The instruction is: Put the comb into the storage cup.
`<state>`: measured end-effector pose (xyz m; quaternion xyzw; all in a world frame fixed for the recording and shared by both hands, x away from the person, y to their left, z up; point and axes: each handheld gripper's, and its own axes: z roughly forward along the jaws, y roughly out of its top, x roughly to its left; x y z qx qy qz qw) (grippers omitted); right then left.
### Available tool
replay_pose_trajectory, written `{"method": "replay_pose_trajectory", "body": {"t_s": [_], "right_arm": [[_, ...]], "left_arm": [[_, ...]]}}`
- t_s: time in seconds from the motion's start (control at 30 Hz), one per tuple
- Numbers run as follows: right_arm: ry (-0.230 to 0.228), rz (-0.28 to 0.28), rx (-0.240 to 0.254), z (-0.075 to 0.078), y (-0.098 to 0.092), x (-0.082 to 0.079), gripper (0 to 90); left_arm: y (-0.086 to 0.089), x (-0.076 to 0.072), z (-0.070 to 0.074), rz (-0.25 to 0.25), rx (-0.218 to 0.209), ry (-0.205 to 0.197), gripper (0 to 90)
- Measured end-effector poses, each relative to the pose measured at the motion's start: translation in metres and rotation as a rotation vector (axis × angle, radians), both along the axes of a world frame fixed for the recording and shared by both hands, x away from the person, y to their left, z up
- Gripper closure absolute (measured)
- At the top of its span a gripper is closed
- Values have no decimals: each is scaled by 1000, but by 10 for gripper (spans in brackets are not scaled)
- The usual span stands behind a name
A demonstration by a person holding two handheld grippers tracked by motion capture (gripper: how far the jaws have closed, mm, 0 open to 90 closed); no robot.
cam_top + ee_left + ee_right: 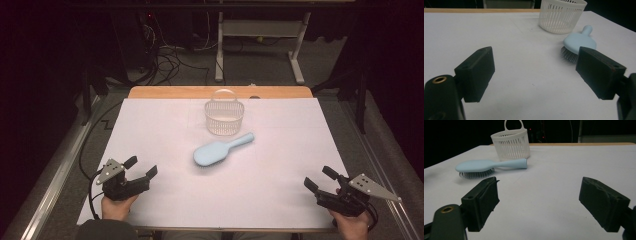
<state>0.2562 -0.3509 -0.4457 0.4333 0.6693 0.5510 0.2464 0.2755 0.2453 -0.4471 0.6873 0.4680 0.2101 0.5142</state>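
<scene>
White tbl (150, 130), dark rm.

Pale blue hairbrush (221, 149) and white slotted basket (224, 117), mid tabletop
Brush bristles-down, handle angled toward upright basket just behind it.

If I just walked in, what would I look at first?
Probably the light blue hairbrush lying bristles down in the middle of the white table. Right behind it stands a white basket with a looped handle. At the near corners, the left tool and the right tool sit open and empty, both well away from the brush.
</scene>
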Motion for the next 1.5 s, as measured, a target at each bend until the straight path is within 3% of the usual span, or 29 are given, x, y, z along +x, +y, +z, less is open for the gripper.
{"method": "replay_pose_trajectory", "body": {"t_s": [0.17,0.53,1.5], "right_arm": [[-18,8,-15,3,4,-1,162],[-38,2,-7,6,8,-1,161],[-62,61,1,10,30,9,163]], "left_arm": [[1,-2,0,6,-20,1,148],[-1,-3,1,-3,-7,-4,149],[-3,-2,0,-8,-10,-9,149]]}}
